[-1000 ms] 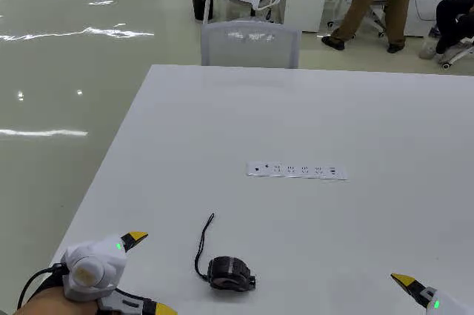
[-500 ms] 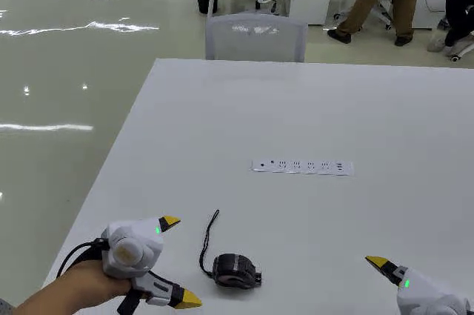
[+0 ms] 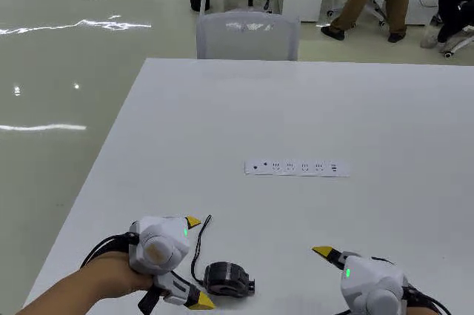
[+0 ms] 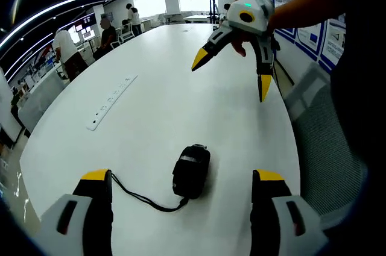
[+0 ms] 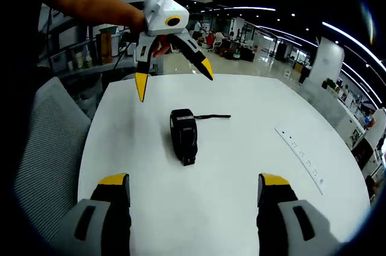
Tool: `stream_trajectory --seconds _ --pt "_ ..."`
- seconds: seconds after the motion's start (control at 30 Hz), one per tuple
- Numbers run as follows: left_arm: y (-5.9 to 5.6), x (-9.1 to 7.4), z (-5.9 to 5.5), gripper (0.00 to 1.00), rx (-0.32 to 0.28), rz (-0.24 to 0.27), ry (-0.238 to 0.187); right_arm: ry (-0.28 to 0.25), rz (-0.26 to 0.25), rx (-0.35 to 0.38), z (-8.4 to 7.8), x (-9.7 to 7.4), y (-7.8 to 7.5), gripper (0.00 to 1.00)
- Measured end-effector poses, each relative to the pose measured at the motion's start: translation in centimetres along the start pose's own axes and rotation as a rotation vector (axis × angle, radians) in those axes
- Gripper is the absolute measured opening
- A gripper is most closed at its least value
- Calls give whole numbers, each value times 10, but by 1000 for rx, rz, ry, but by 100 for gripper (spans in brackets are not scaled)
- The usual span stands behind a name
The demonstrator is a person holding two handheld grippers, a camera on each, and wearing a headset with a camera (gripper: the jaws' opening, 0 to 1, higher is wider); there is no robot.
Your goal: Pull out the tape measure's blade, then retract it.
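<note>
tape measure point(image 3: 228, 278): lies on its side near the front edge of the white table point(image 3: 296, 107), between the two grippers, touched by neither
strap point(image 3: 198, 244): thin black cord, trailed from the case away from the person, slack on the tabletop
left gripper point(image 3: 197, 262): jaws spread wide, nothing held; hovers just beside the case on the strap side
right gripper point(image 4: 234, 75): jaws apart as well, nothing gripped; kept further from the case, tips aimed at it
blade: fully wound in; a small tab seen at the case end facing the right gripper view is judged to be the end hook, too small to confirm
step: approach judged; no hold taken, pull not yet begun
handling, case: judged rigid, compact and fairly dense; likely to skid on the smooth top if nudged from one side only
handling, blade: judged thin, springy steel; will snap back under spring load, so it should be eased in
hold: case to be clamped across its flat sides by the left gripper, hook tab to be pinched by the right
avoid: the strap is soft and gives no control of the case
other: power strip point(image 3: 296, 168) set into mid-table, well apart
</note>
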State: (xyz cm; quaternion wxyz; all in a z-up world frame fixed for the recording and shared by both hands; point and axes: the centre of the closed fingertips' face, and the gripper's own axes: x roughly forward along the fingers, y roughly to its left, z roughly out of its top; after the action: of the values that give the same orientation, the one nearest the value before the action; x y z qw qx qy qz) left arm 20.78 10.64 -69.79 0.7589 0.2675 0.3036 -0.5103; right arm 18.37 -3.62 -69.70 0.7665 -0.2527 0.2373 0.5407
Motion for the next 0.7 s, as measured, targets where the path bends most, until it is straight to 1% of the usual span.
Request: stream_trajectory --seconds 0.07,0.1,0.13,0.17,0.2,0.23,0.3,0.43,0.5,0.57,0.63,0.67,0.7 --pt "-2 3 3 93 9 -16 8 -9 16 6 6 6 3 89" --pt "-4 5 5 90 9 -34 9 -9 28 0 9 11 5 88" --pt "-6 7 6 88 15 -48 4 -6 35 -8 9 15 4 88" --pt "-5 11 7 87 23 -51 7 4 46 -22 8 21 3 87" --pt "-5 14 7 88 25 -52 15 9 54 -24 9 23 4 86" --pt "-4 17 5 88 24 -59 26 13 64 -27 10 26 6 86" --pt "-6 26 2 85 28 -89 52 20 85 -40 14 33 9 83" --pt "-9 42 0 81 69 -134 103 43 128 -56 16 45 16 78" --pt "-13 48 -1 77 90 -162 126 52 151 -65 14 56 15 75" --pt "-14 53 -2 75 99 -169 141 62 169 -76 10 64 16 73" --pt "-14 58 -5 73 125 -180 165 81 193 -87 5 72 19 70" --pt "-13 61 -7 72 148 -176 182 86 196 -94 5 76 19 69" --pt "-14 64 -7 72 151 -176 187 90 197 -92 4 78 18 69"
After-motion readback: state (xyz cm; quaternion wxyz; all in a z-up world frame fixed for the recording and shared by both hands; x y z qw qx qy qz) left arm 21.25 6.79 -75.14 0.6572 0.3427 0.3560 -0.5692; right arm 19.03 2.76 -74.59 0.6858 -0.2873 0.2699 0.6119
